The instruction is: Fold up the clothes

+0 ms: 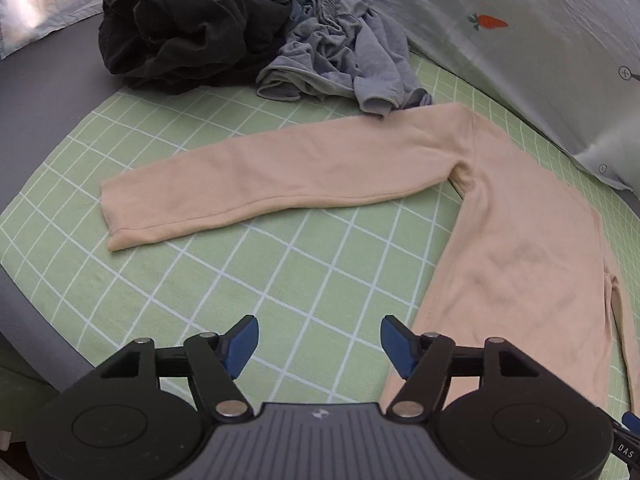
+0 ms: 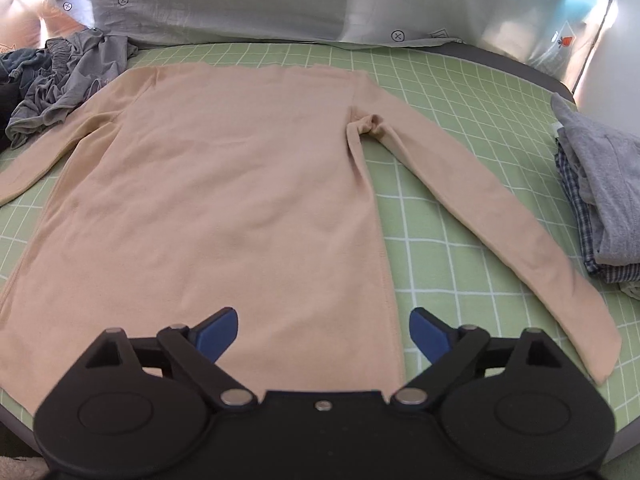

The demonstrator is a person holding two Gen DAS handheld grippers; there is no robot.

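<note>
A beige long-sleeved top (image 2: 224, 200) lies flat on a green checked sheet (image 2: 460, 128), both sleeves spread out. In the left wrist view the top (image 1: 520, 240) is at the right, its left sleeve (image 1: 256, 184) stretching leftward. My left gripper (image 1: 319, 340) is open and empty above the sheet, just left of the top's hem side. My right gripper (image 2: 324, 332) is open and empty above the hem near the top's right edge. The right sleeve (image 2: 480, 220) runs diagonally to the right.
A heap of unfolded clothes, black (image 1: 176, 28) and grey (image 1: 332, 56), lies at the far left of the sheet. A stack of folded clothes (image 2: 600, 200) sits at the right. Pale pillows with carrot prints (image 2: 248, 0) line the far side. The grey mattress edge (image 1: 36, 92) shows at left.
</note>
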